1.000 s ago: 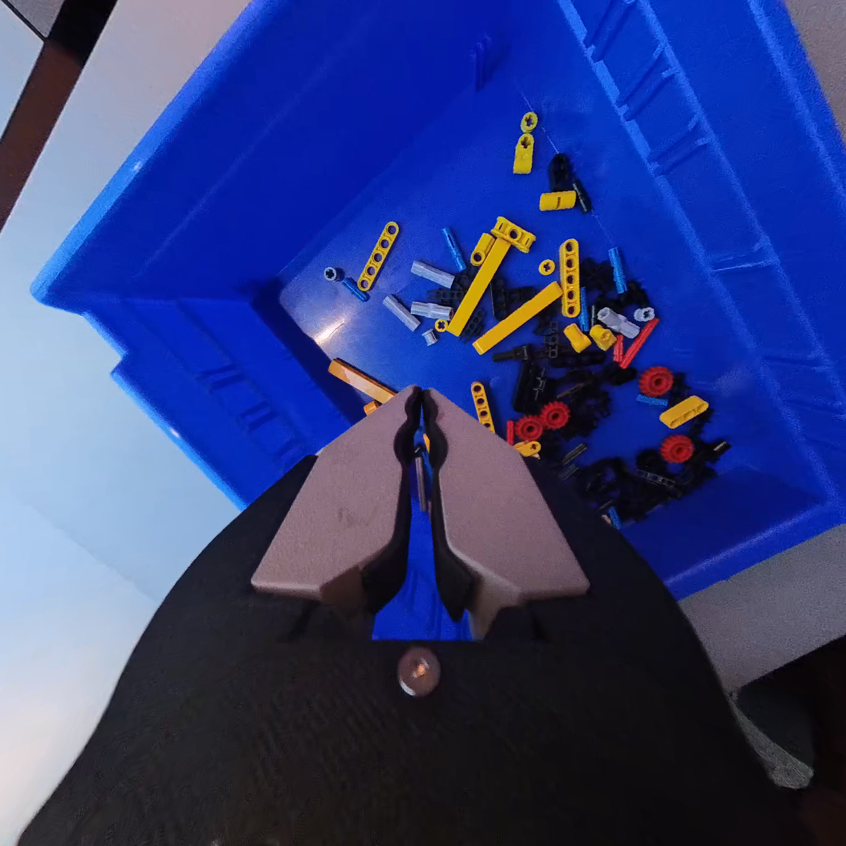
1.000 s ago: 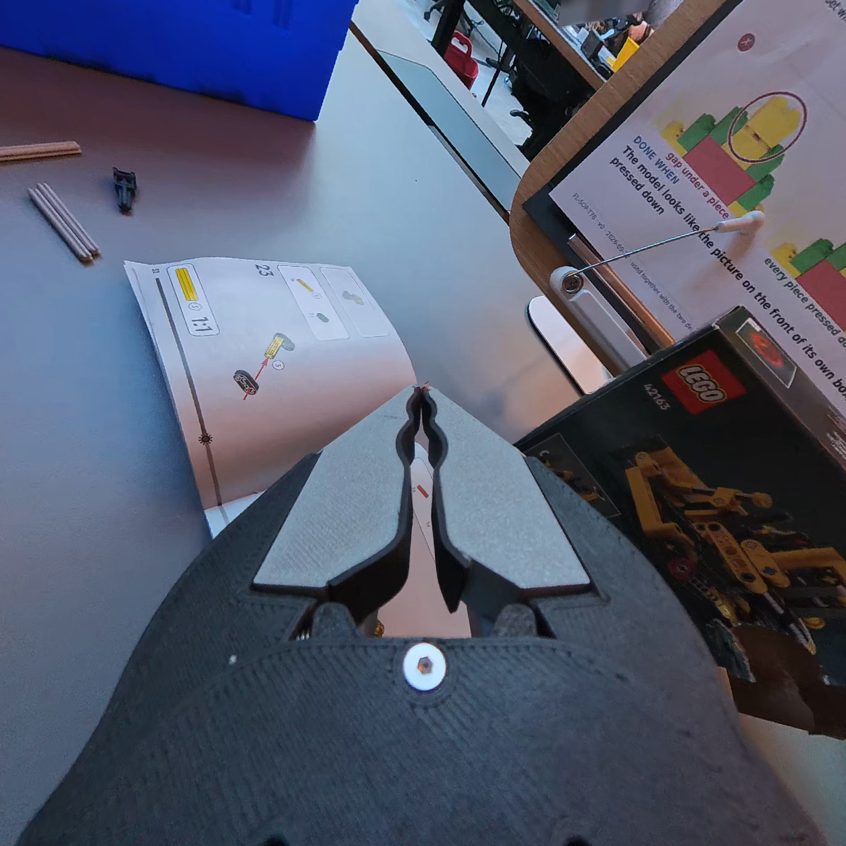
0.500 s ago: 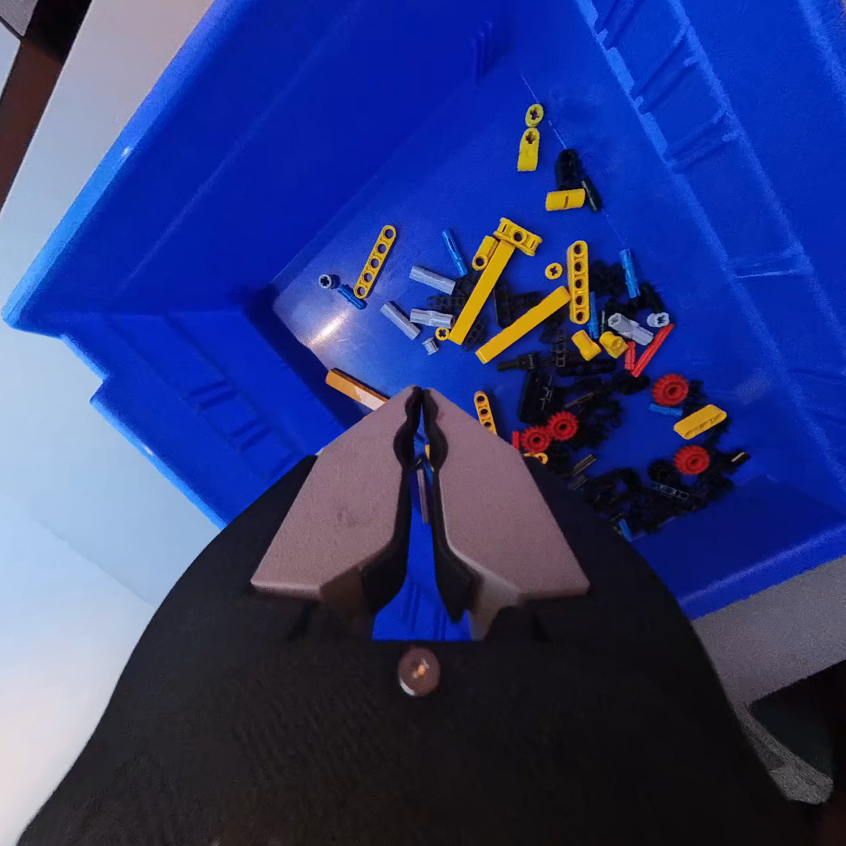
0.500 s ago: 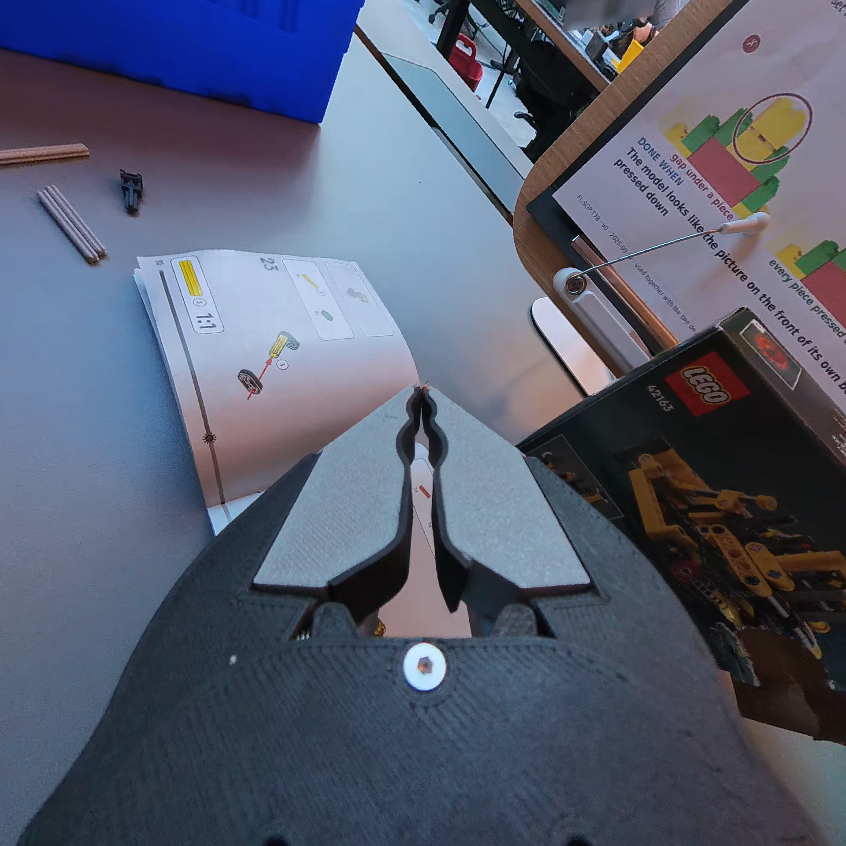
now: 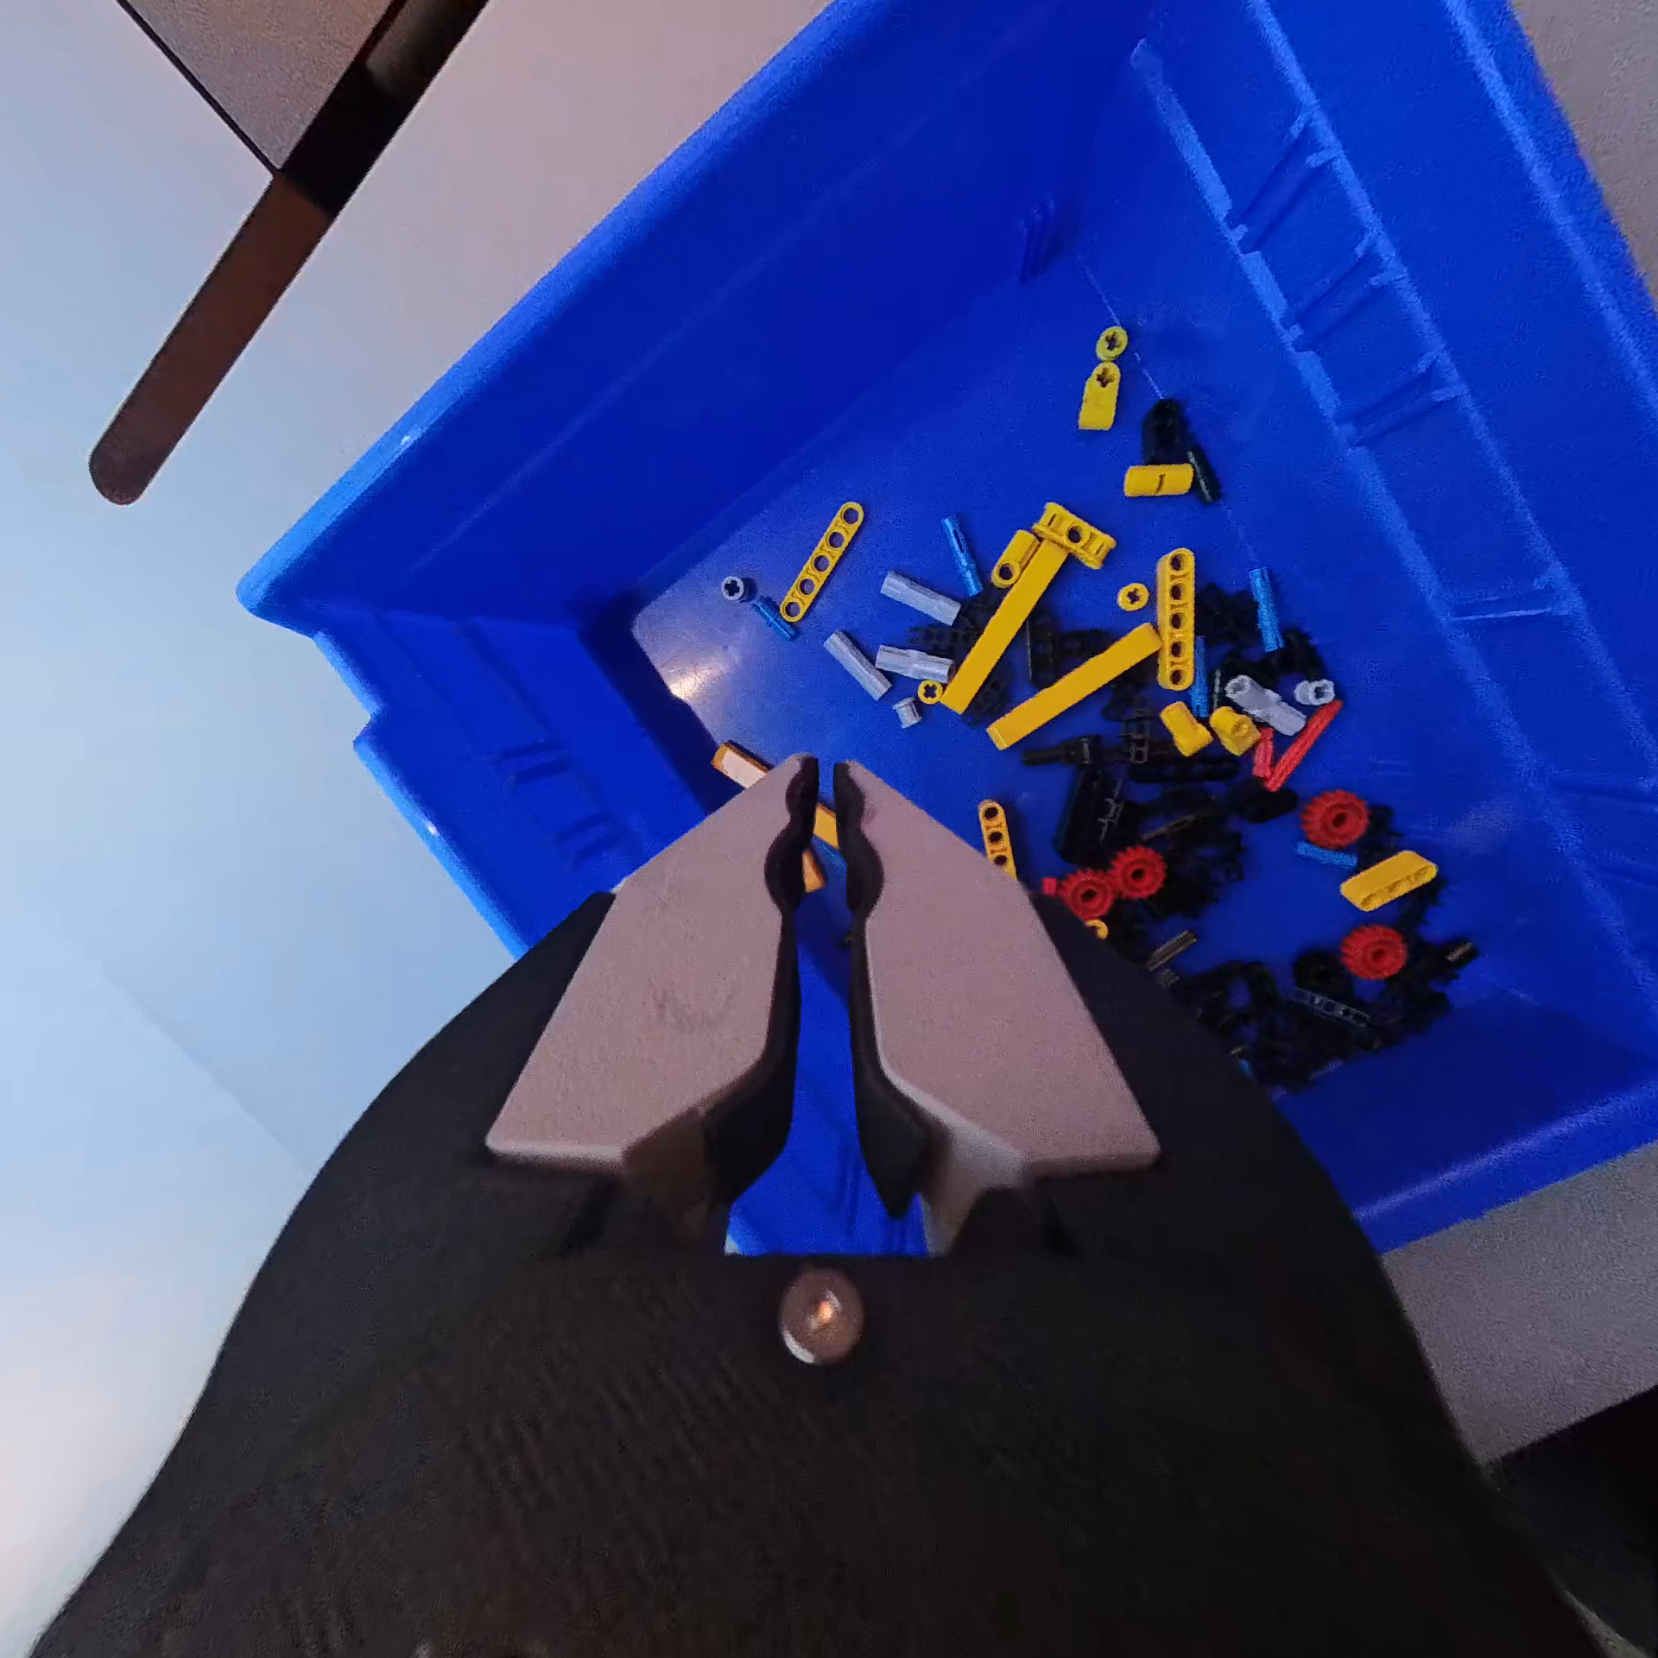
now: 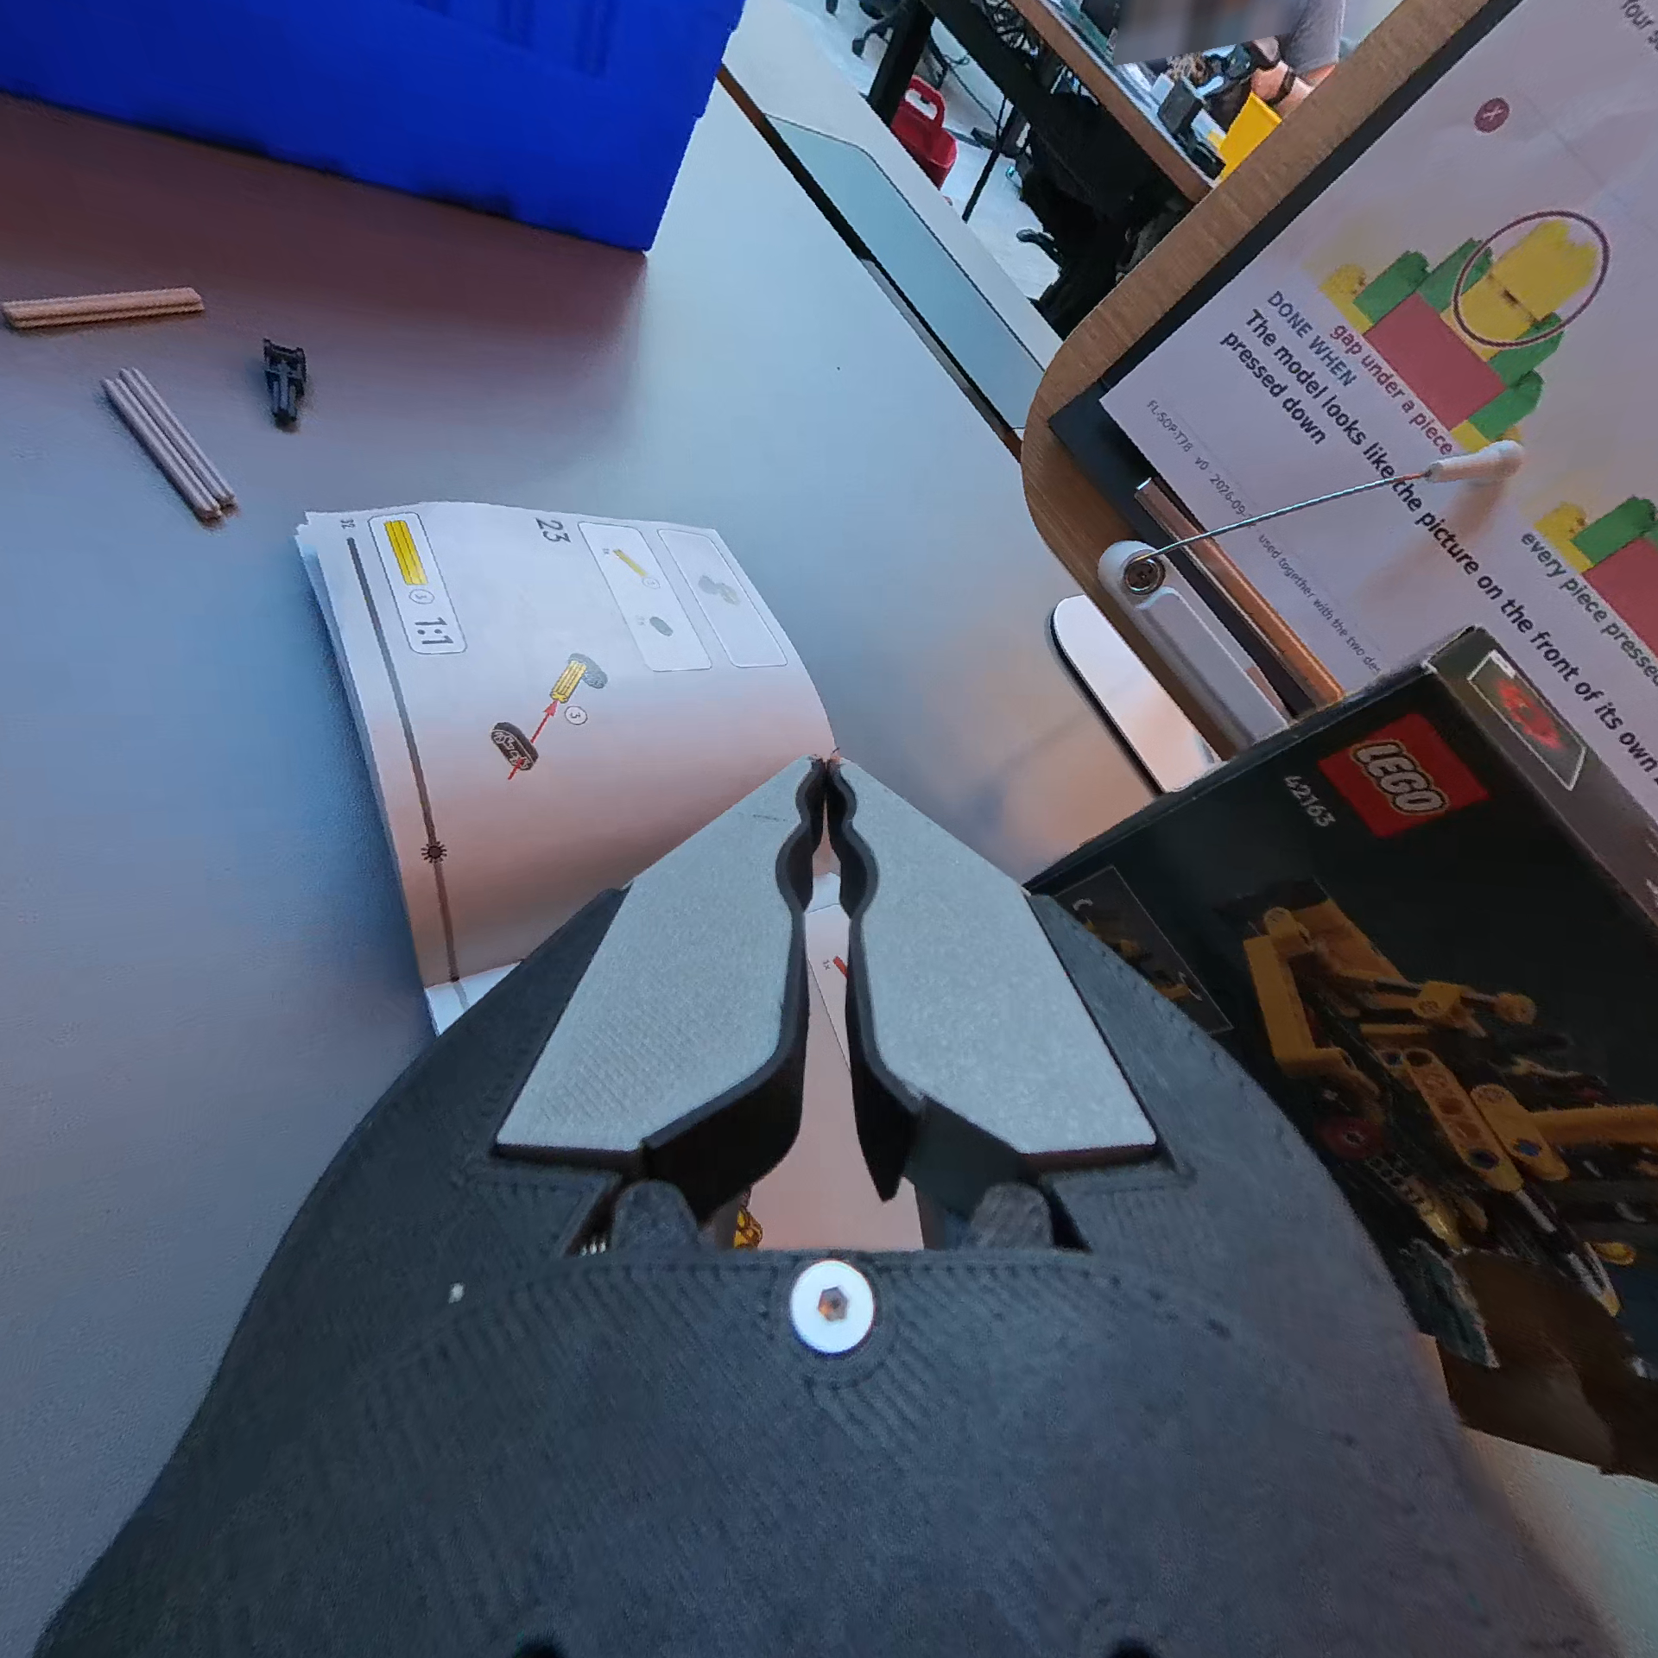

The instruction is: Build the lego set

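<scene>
A blue bin (image 5: 538, 431) holds several loose Lego pieces: yellow beams (image 5: 1068, 686), red gears (image 5: 1112, 884), grey connectors (image 5: 915, 659) and a heap of black pins (image 5: 1256, 1005). My left gripper (image 5: 823, 772) hovers above the bin's near corner, over an orange piece (image 5: 745, 767). Its jaws stand slightly apart with nothing between them. My right gripper (image 6: 825, 765) is shut and hangs above the open instruction booklet (image 6: 538, 682) on the grey table. The Lego box (image 6: 1391, 987) lies to its right.
A black pin (image 6: 284, 377) and two tan grooved bars (image 6: 170, 444) (image 6: 103, 308) lie on the table beyond the booklet. The blue bin (image 6: 404, 108) stands at the far left. A wooden board with a printed sheet (image 6: 1391, 404) leans at the right. Across from one pair of fingers to the other is roughly 40 centimeters.
My left gripper's jaws have parted a little, and the thin grey piece seen between them earlier no longer shows. The left gripper has shifted leftward over the bin. The right gripper has barely moved.
</scene>
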### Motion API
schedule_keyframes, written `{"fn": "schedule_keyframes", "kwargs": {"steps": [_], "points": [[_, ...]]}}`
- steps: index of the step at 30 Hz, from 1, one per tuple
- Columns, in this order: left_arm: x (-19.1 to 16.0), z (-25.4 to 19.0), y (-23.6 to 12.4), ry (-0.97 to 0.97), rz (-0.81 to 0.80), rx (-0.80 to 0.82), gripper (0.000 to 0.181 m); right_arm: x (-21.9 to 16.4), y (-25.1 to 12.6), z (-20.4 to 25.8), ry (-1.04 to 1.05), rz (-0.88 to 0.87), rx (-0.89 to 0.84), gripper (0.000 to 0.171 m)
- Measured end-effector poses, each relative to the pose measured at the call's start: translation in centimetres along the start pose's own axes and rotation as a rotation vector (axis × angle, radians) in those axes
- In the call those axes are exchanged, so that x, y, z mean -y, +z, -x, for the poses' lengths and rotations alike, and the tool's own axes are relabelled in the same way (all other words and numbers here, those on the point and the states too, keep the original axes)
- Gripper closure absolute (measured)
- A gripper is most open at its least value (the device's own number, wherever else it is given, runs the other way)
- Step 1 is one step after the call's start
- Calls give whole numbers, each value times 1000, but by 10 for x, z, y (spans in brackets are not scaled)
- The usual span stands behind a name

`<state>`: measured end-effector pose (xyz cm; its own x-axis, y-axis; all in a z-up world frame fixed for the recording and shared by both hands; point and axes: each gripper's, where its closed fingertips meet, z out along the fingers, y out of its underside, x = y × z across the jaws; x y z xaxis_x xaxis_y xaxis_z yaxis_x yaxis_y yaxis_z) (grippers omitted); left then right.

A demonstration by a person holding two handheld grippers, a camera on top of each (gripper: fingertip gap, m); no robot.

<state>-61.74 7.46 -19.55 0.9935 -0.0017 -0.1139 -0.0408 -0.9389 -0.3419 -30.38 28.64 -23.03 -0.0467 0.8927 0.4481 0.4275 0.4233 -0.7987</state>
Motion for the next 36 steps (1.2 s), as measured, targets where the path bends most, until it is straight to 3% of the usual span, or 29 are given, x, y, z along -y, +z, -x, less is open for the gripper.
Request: {"fn": "schedule_keyframes", "kwargs": {"steps": [1,17,26,36], "points": [[0,0,0,0,1,2,180,1,0,0,-3,-1,-1,171],[-4,-67,0,171,19,-220,181,7,-1,7,-2,-33,34,171],[-22,-98,17,272,152,-321,181,10,-4,4,50,-61,57,171],[-25,-92,23,243,170,-299,181,11,-4,8,41,-64,65,171]]}}
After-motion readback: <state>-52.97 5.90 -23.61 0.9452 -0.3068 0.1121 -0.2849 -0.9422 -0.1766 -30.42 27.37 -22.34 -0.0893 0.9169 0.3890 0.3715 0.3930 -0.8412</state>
